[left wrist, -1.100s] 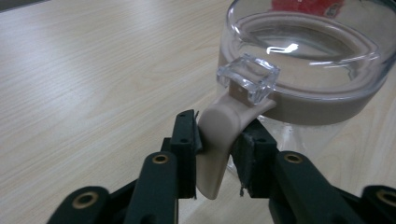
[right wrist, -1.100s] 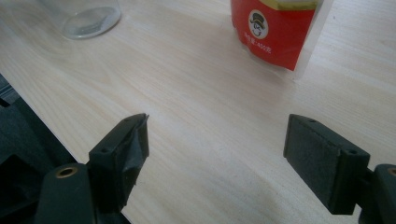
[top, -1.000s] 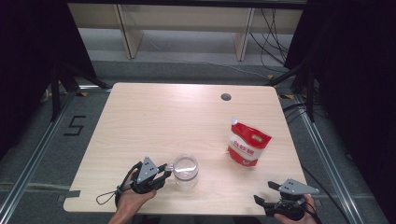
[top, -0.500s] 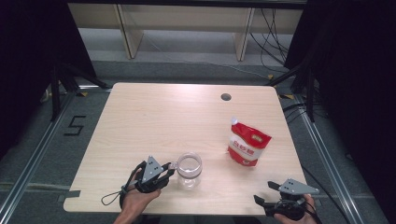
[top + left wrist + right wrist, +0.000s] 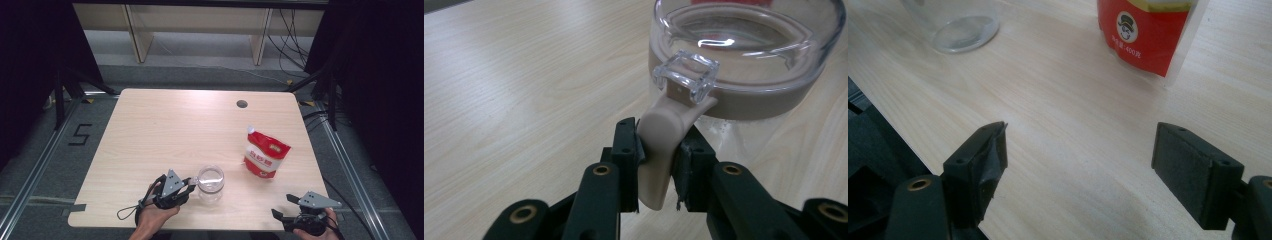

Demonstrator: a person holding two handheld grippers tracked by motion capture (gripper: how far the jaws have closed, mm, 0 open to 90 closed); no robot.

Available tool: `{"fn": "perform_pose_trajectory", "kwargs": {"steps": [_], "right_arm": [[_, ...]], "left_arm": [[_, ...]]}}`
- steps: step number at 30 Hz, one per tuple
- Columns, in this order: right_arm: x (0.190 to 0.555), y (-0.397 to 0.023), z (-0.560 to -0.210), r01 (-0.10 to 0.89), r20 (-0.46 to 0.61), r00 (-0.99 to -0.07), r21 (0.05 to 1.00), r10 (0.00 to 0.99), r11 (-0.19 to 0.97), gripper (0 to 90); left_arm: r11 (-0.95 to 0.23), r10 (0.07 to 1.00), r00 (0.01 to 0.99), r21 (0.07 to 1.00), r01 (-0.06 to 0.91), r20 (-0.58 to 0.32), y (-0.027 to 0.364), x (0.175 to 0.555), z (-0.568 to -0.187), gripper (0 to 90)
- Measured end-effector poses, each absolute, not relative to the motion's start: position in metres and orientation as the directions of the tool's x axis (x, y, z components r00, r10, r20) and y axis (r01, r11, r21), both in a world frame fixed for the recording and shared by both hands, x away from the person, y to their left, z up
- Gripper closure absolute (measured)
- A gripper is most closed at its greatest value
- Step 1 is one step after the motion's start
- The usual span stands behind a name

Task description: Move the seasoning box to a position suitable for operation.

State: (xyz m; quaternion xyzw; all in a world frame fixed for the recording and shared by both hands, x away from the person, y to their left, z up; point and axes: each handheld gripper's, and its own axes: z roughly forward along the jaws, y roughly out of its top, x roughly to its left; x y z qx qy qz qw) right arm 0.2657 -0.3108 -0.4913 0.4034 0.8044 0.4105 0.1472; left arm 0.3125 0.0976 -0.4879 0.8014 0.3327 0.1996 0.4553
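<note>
A clear glass jar (image 5: 210, 181) with a clear lid stands near the table's front edge, left of centre. My left gripper (image 5: 187, 187) sits just left of it, shut on the jar's beige latch (image 5: 662, 145), which sticks out between the two black pads below the lid's clear clasp (image 5: 685, 75). A red and white pouch (image 5: 266, 153) lies on the right half of the table. My right gripper (image 5: 281, 207) hovers at the front right corner, open, jaws wide apart with nothing between them; its view shows the jar's base (image 5: 959, 30) and the pouch (image 5: 1147, 31) ahead.
The light wooden table (image 5: 170, 125) has a round cable hole (image 5: 242, 104) near its far edge. Shelving and cables stand beyond the table; dark curtains flank both sides. The table's front edge (image 5: 893, 130) runs just below my right gripper.
My left gripper has slid a little to the right along the front edge, with the jar shifting right alongside it. The right gripper has stayed in place.
</note>
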Motion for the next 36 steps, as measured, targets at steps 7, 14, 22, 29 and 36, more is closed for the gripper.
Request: {"fn": "perform_pose_trajectory", "kwargs": {"steps": [7, 14, 22, 29, 36], "right_arm": [[0.266, -0.311, -0.491, 0.527, 0.095, -0.633, 0.78, 0.769, 0.337, 23.0], [0.266, -0.308, -0.492, 0.523, 0.105, -0.637, 0.787, 0.764, 0.328, 23.0], [0.266, -0.308, -0.491, 0.513, 0.098, -0.643, 0.791, 0.759, 0.332, 23.0], [0.264, -0.305, -0.492, 0.539, 0.134, -0.636, 0.782, 0.76, 0.313, 23.0], [0.265, -0.306, -0.492, 0.515, 0.108, -0.65, 0.79, 0.752, 0.332, 23.1]], "left_arm": [[-0.371, 0.701, 0.713, 0.861, 0.349, 0.013, 0.088, 0.313, -0.486, 73.1], [-0.373, 0.69, 0.724, 0.86, 0.349, 0.005, 0.08, 0.313, -0.486, 72.9], [-0.38, 0.674, 0.738, 0.859, 0.342, 0.005, 0.077, 0.317, -0.486, 72.8], [-0.365, 0.662, 0.749, 0.863, 0.348, -0.022, 0.074, 0.321, -0.487, 72.5], [-0.371, 0.648, 0.761, 0.866, 0.335, -0.017, 0.076, 0.322, -0.485, 68.9]]}}
